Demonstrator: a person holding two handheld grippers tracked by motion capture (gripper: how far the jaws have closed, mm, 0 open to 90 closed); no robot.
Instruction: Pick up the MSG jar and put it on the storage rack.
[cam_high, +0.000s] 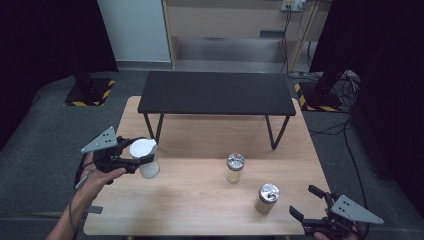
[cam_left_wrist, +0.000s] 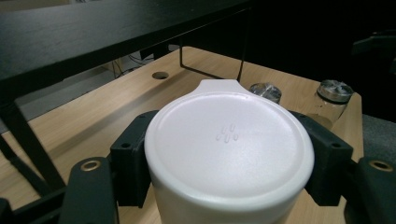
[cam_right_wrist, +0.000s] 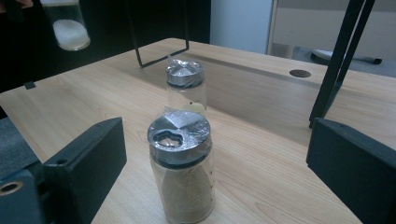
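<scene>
The bench (cam_high: 200, 195) is pale wood with a fine straight grain. On it stands a small black table (cam_high: 216, 93) on thin black legs. Left of that table, the jar (cam_high: 146, 159) has a plain white lid and white powder inside. In front of the table, two glass jars (cam_high: 234, 167) (cam_high: 266, 198) have shiny silver lids and beige contents. Both grippers (cam_high: 131, 159) (cam_high: 310, 202) are black with grey plates. Beyond the bench, black-and-yellow striped tape (cam_high: 90, 103) marks the grey floor.
</scene>
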